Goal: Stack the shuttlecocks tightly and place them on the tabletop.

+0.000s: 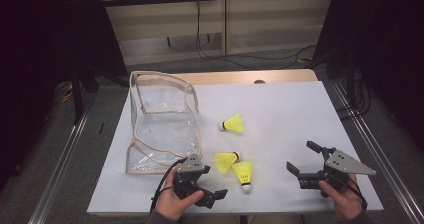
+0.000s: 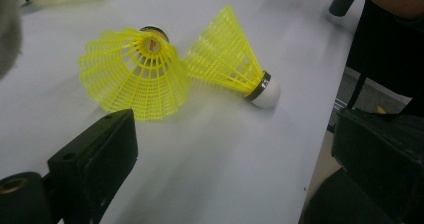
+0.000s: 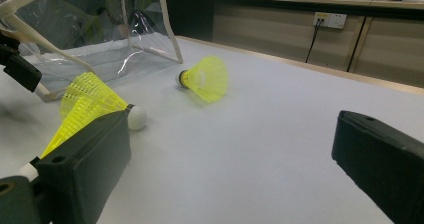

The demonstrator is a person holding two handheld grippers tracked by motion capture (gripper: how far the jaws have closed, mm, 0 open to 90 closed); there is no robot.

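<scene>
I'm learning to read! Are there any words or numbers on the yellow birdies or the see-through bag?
No readable words anywhere.
Inside one shuttlecock sits a small red mark, too blurred to read.
The clear bag carries no lettering that I can make out.

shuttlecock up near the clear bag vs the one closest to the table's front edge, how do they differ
The far shuttlecock lies alone beside the clear bag, apart from the others; the front shuttlecock lies touching a third shuttlecock. The far one's cork points left toward the bag; the front one's white cork points toward the person. The front one lies between the open left gripper and right gripper. Both are yellow, lying on their sides.
</scene>
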